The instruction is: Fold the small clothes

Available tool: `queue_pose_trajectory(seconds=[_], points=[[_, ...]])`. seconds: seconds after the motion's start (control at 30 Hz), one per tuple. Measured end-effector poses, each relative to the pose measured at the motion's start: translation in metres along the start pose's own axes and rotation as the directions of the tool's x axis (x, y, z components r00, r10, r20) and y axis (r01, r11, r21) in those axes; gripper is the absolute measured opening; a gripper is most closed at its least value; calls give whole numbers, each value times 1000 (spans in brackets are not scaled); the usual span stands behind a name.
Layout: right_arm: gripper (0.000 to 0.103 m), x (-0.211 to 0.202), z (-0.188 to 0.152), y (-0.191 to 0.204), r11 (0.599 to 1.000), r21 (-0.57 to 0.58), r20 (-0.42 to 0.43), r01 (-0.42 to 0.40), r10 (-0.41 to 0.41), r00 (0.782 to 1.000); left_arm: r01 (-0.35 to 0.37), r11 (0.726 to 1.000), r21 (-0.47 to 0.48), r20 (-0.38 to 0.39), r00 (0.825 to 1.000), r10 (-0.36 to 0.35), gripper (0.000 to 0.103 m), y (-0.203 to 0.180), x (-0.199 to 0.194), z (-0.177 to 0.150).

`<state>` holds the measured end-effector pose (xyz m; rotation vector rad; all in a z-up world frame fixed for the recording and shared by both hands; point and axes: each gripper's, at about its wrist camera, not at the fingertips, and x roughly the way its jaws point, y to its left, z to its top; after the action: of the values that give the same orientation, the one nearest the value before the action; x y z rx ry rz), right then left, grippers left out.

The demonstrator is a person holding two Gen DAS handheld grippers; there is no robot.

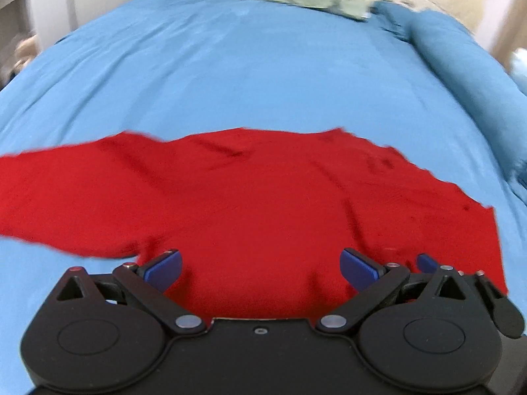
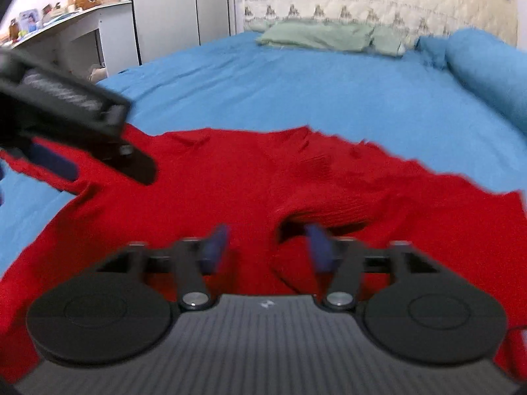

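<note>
One red sweater (image 1: pixel 250 197) lies on one blue bed (image 1: pixel 247 75); one green pillow (image 2: pixel 319 38) and one blue bolster (image 2: pixel 487 65) sit at its head edge; two tools.

A red garment (image 2: pixel 230 191) lies spread on a blue bed (image 2: pixel 296 89). The right gripper (image 2: pixel 266 243) hovers over it, fingers (image 2: pixel 215 243) apart.

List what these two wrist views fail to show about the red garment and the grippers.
- Near hem of the red garment: left wrist view, hidden behind the left gripper body.
- Its left sleeve end: left wrist view, cut off by the frame edge.
- Right gripper fingertips: right wrist view, motion-blurred, so contact with the cloth is unclear.
- Items on the white shelf: right wrist view, too small and blurred to identify.
</note>
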<state>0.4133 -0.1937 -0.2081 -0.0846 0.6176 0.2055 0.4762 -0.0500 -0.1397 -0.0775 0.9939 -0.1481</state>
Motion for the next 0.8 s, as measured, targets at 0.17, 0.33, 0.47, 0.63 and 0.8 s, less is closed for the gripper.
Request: queue_pose_trajectory(seconds=[0.17, 0.33, 0.47, 0.63, 0.8], points=[[84, -36, -6, -39, 999, 31, -53, 40, -38, 998, 80, 984, 161, -4, 997, -80, 103, -55, 7, 4], [84, -55, -16, -81, 988, 136, -85, 77, -66, 994, 101, 968, 229, -53, 994, -92, 89, -92, 49, 1], [84, -58, -25, -97, 981, 172, -103, 93, -76, 992, 67, 960, 273, -50, 997, -55, 81, -98, 71, -5], [85, -58, -30, -101, 971, 219, -114, 97, -74, 991, 30, 991, 133, -20, 999, -27, 79, -64, 74, 0], [84, -54, -31, -101, 962, 257, -126, 96, -65, 990, 56, 998, 23, -29, 998, -56, 76, -34, 72, -9]])
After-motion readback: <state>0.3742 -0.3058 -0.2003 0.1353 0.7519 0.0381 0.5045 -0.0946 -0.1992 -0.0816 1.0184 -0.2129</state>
